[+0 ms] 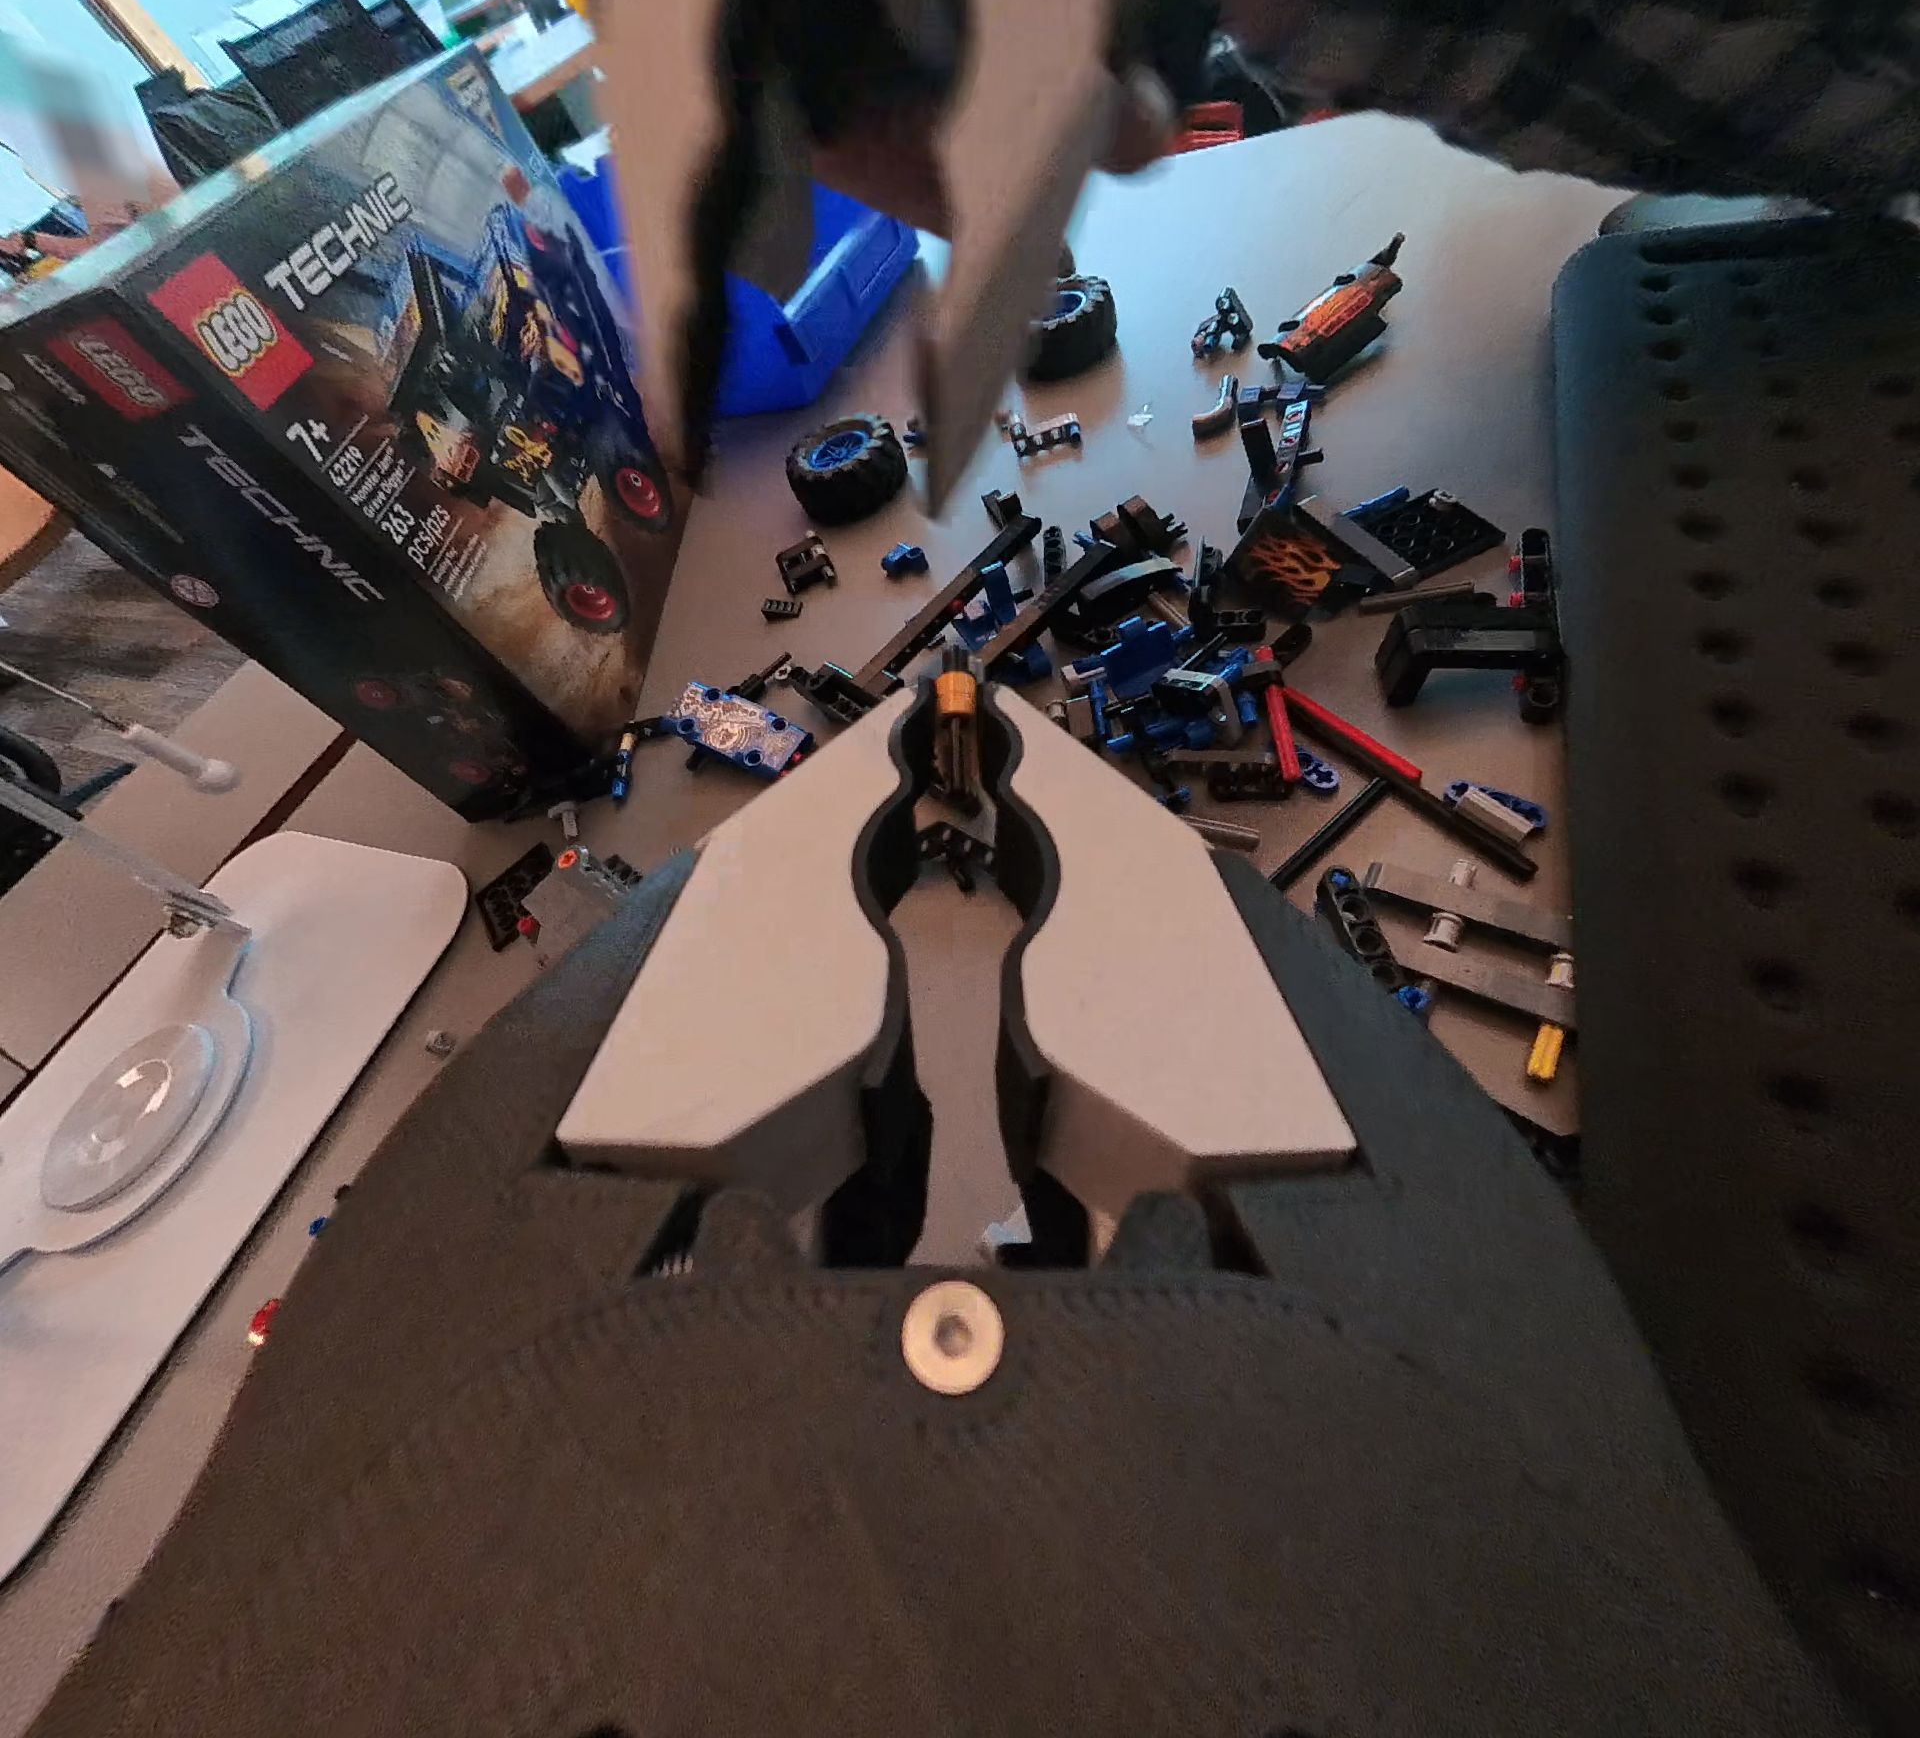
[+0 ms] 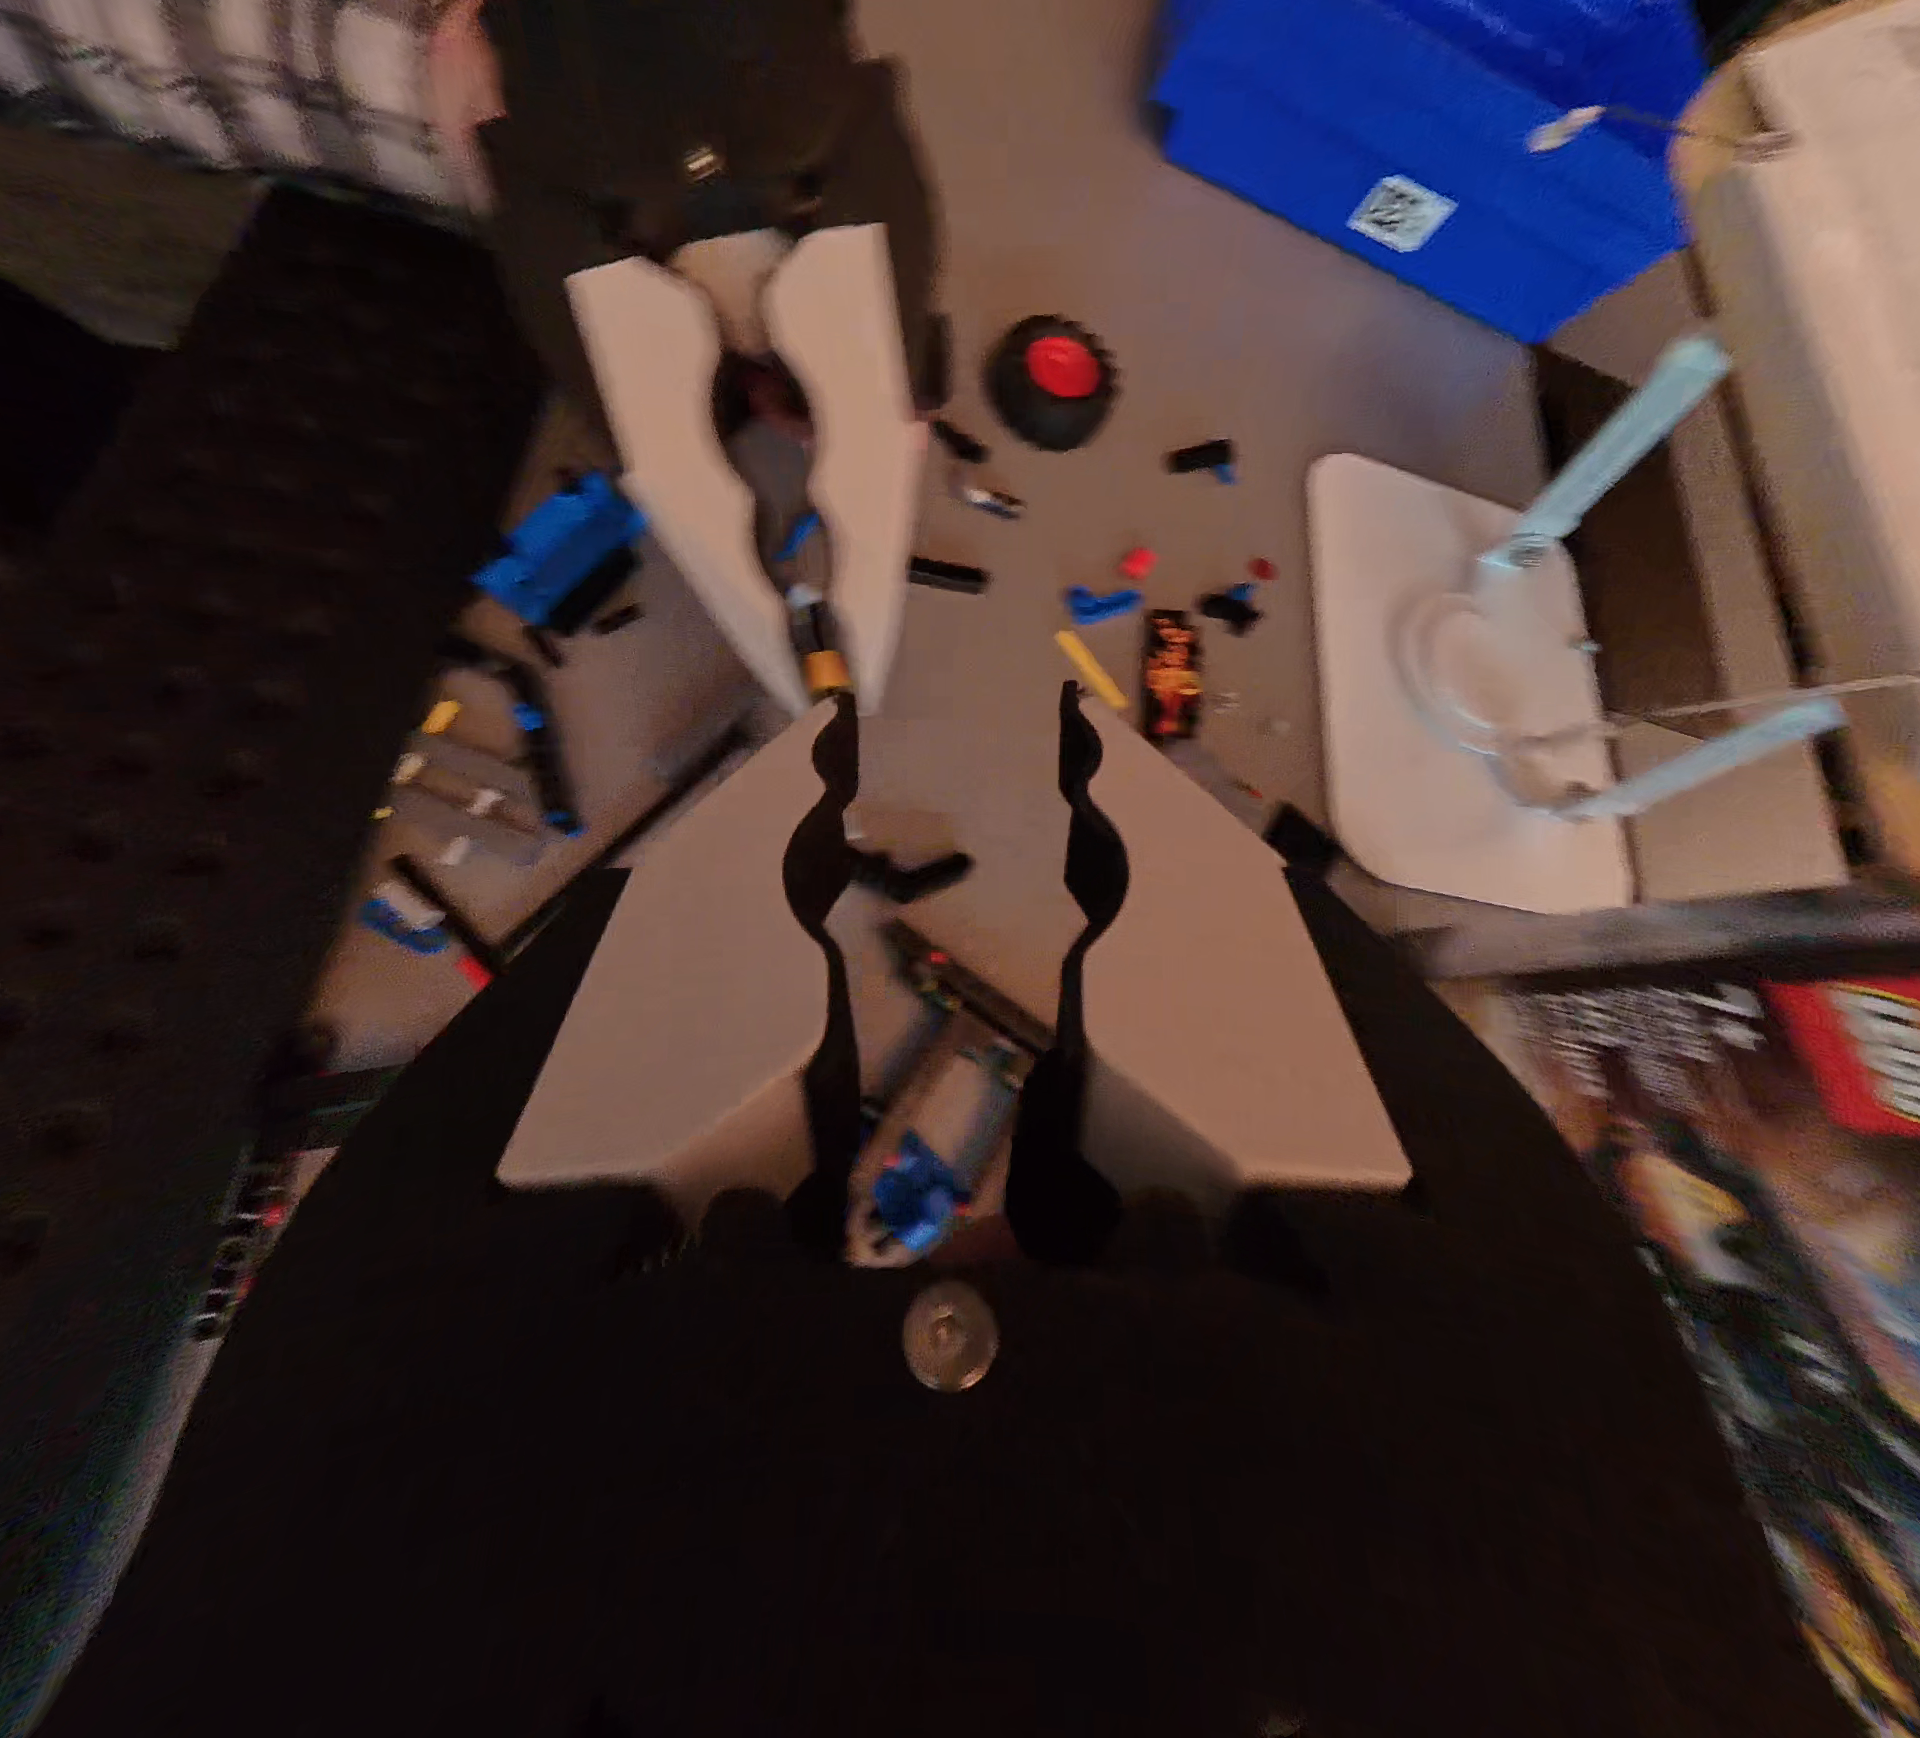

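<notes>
The left gripper (image 1: 954, 701) is seen closed at its tips on a small black pin assembly with an orange collar (image 1: 956, 699), held above the desk (image 1: 1299, 234); in the right wrist view the same piece is seen at 11 o'clock of the right gripper (image 2: 961, 701), whose fingers (image 2: 1164, 878) are spread wide with nothing held, close beside that collar; loose black and blue parts (image 1: 1143, 649) are scattered at 12 to 2 o'clock of the left gripper; a printed toy box (image 1: 343, 462) stands at 10 o'clock, a blue bin (image 1: 821, 306) beyond; no built model is visible, so most pieces lie unassembled.
</notes>
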